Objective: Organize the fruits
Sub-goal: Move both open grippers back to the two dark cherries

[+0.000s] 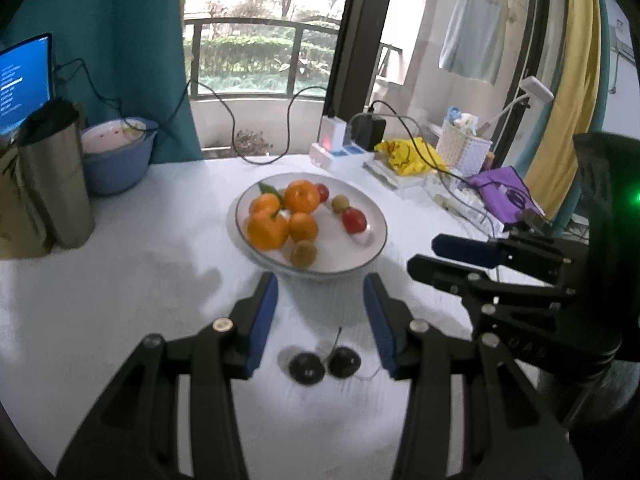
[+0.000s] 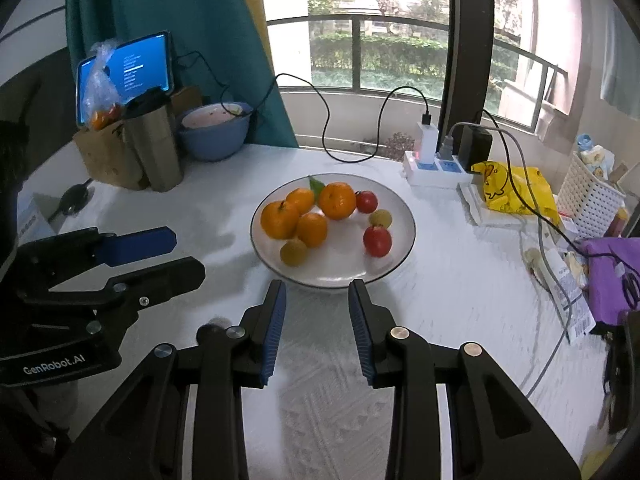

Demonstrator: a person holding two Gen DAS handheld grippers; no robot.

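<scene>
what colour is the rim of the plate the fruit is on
The white plate has a thin dark rim line, clearest in the right wrist view.

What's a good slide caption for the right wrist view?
Empty right gripper faces a white plate of oranges, left gripper alongside.

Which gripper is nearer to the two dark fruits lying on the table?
Left. The left gripper has the two dark fruits between its open fingers; the right gripper hangs further right, before the plate.

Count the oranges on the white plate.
4, clustered on the plate's left half: front-left, front-right, rear-left, rear-right, largest. A smaller one could hide behind them.
</scene>
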